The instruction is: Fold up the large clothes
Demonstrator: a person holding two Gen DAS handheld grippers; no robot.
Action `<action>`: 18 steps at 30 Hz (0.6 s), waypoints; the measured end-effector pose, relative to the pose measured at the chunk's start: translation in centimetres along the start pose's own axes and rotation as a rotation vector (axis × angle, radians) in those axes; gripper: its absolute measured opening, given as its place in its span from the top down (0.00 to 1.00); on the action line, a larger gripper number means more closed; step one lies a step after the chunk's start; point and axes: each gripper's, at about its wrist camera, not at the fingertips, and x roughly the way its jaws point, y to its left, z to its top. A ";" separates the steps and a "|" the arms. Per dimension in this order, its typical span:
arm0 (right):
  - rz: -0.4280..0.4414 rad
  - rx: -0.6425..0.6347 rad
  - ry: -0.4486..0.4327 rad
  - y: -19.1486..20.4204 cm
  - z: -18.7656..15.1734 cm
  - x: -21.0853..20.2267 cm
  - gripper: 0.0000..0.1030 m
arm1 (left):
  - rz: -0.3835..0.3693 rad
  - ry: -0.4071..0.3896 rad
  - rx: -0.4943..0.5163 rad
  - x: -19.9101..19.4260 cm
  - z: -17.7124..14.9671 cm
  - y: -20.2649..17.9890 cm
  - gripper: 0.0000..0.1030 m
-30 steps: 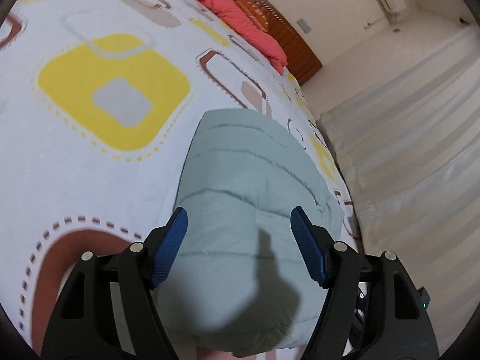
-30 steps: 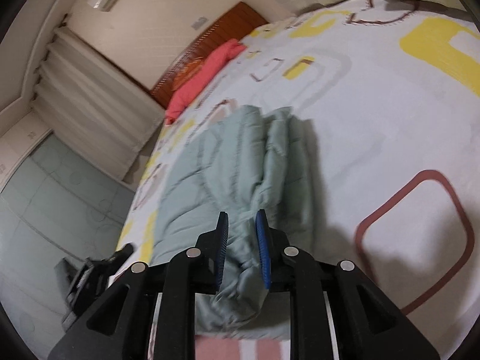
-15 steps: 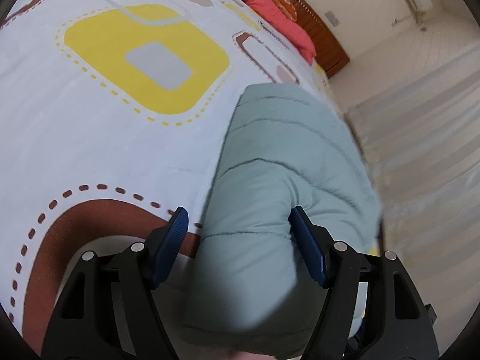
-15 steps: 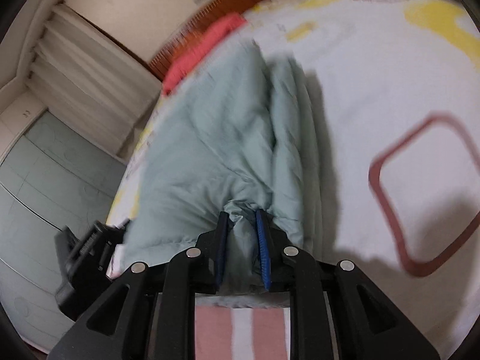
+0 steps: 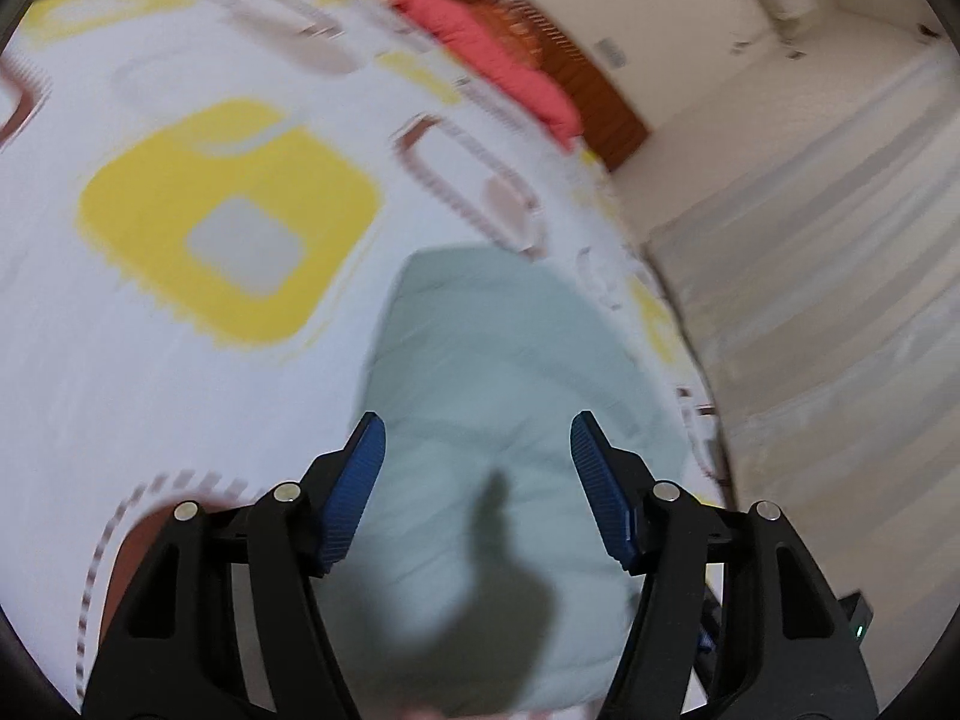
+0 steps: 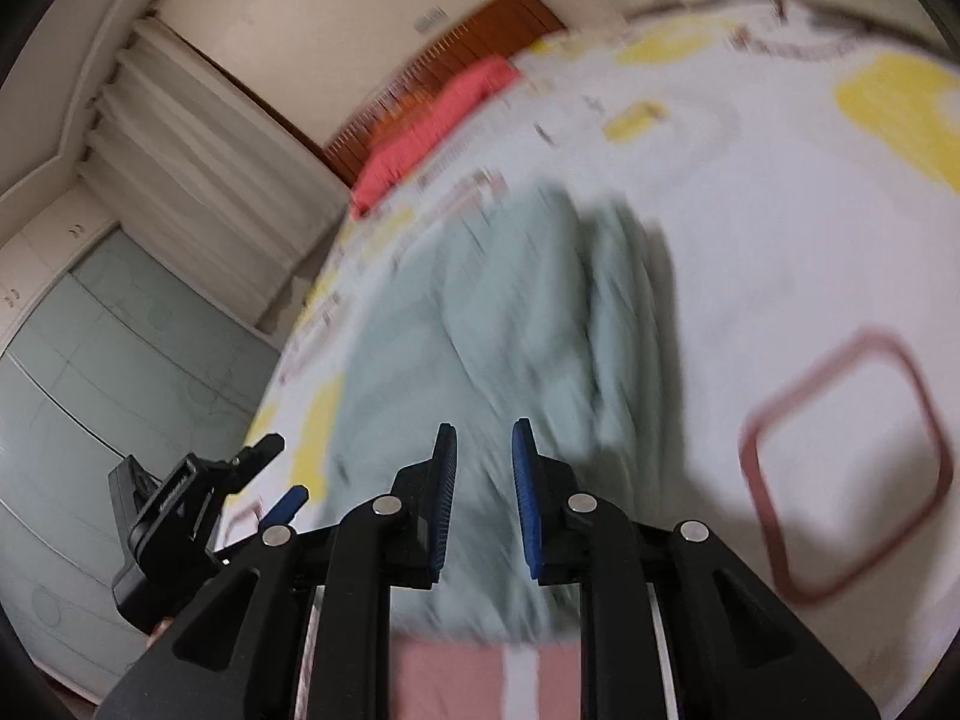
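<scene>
A pale green quilted garment [image 5: 498,420] lies folded into a long bundle on the patterned bed sheet [image 5: 180,360]. My left gripper [image 5: 474,450] is open and hovers above the near end of the bundle, holding nothing. In the right wrist view the garment [image 6: 510,312] lies ahead with its folded layers stacked at the right side. My right gripper [image 6: 483,450] has a narrow gap between its blue pads and no cloth between them. The left gripper [image 6: 198,498] shows at the lower left of that view. Both views are blurred.
A red pillow [image 5: 492,72] lies at the wooden headboard [image 5: 570,72]. White curtains [image 5: 810,300] hang beyond the bed's edge. Pale green wardrobe doors [image 6: 90,420] stand beside the bed. A pink and white striped cloth [image 6: 480,678] lies under my right gripper.
My right gripper has let go of the garment's fold and lifted away with its jaws slightly parted. My left gripper has risen and swung, still open. The bundle now rests on the sheet.
</scene>
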 end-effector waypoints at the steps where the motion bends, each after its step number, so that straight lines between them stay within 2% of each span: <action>1: 0.002 -0.005 -0.012 0.3 0.8 0.2 0.81 | -0.008 -0.004 0.007 0.3 0.6 -0.6 0.39; 4: 0.001 -0.018 -0.050 1.0 3.7 2.0 0.81 | -0.024 0.022 0.014 2.6 2.3 -2.0 0.39; 8: -0.031 -0.003 -0.043 0.0 5.8 5.4 0.81 | 0.006 0.057 0.012 6.7 3.1 -2.5 0.39; 13: -0.112 0.034 -0.004 -2.2 5.1 8.9 0.81 | 0.081 0.062 0.022 9.4 2.3 -1.2 0.39; 18: -0.083 0.124 0.037 -5.1 3.8 11.4 0.87 | 0.134 0.058 0.039 10.9 1.8 -0.2 0.39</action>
